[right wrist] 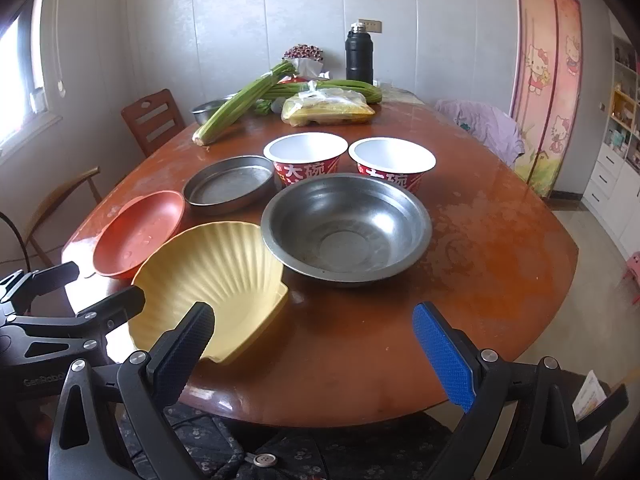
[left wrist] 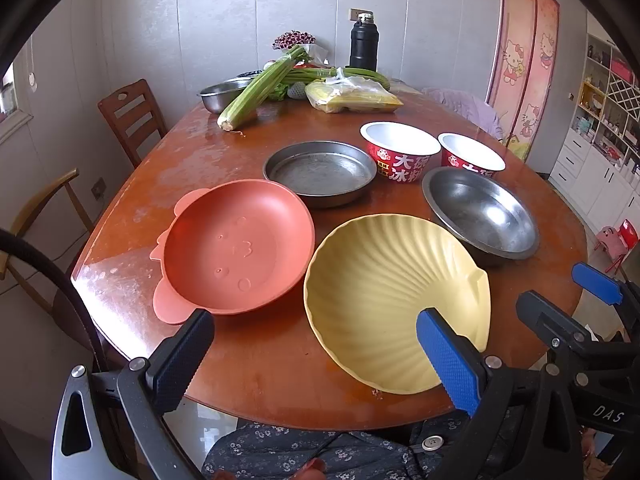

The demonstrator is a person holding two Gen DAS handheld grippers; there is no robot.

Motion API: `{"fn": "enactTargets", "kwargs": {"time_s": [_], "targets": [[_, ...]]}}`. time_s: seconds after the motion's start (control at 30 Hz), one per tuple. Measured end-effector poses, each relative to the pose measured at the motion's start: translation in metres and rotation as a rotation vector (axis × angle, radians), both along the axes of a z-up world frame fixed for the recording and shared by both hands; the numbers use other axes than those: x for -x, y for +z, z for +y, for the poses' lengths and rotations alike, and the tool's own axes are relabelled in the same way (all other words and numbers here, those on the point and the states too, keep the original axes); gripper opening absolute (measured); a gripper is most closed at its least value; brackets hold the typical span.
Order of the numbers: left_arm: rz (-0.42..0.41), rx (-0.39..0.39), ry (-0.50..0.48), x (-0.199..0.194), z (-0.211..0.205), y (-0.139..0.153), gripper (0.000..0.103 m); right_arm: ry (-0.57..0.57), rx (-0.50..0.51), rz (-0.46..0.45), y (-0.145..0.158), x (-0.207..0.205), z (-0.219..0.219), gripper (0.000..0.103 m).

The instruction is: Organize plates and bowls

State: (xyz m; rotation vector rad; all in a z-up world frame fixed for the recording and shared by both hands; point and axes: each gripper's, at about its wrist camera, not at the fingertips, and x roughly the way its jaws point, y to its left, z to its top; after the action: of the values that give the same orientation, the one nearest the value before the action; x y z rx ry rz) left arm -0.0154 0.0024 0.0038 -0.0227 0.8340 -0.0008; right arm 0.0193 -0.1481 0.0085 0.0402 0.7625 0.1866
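From the left wrist camera, the left hand-held gripper hangs over the near edge of the brown table with its jaws spread wide and nothing between them. Just ahead lie an orange bear-shaped plate and a yellow shell-shaped plate, side by side, rims almost meeting; both hold nothing. Behind the orange plate sits a flat-bottomed metal pan, bare inside. To the right is a steel basin, also bare, and behind it two red paper bowls with white insides, nothing in them. At the far end a small steel bowl lies partly under a bunch of celery, next to a bagged packet of yellow food and a black flask. The right hand-held gripper shows at the right edge, beside the shell plate.

From the right wrist camera, the right hand-held gripper is likewise spread wide and empty, hovering above the table's near edge. The yellow shell-shaped plate lies to its left, the steel basin straight ahead, just touching the shell's rim. The orange plate, the metal pan and the two red paper bowls stand beyond, all empty.
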Motion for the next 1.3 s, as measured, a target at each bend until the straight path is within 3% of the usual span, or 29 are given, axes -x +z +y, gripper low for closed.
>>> {"fn": "enactTargets", "kwargs": {"time_s": [0.77,1.03,1.3], "targets": [[-0.022,0.005,0.041,0.001,0.018,0.006,0.102,0.043,-0.02,-0.023,0.011,-0.002,0.011,0.1],[-0.018,0.034,0.147,-0.005,0.062,0.008,0.102,0.171,-0.091,-0.023,0.032,-0.024,0.032,0.1],[0.05,0.079,0.25,-0.017,0.111,-0.011,0.102,0.341,-0.031,0.012,0.033,-0.068,0.094,0.1]]}}
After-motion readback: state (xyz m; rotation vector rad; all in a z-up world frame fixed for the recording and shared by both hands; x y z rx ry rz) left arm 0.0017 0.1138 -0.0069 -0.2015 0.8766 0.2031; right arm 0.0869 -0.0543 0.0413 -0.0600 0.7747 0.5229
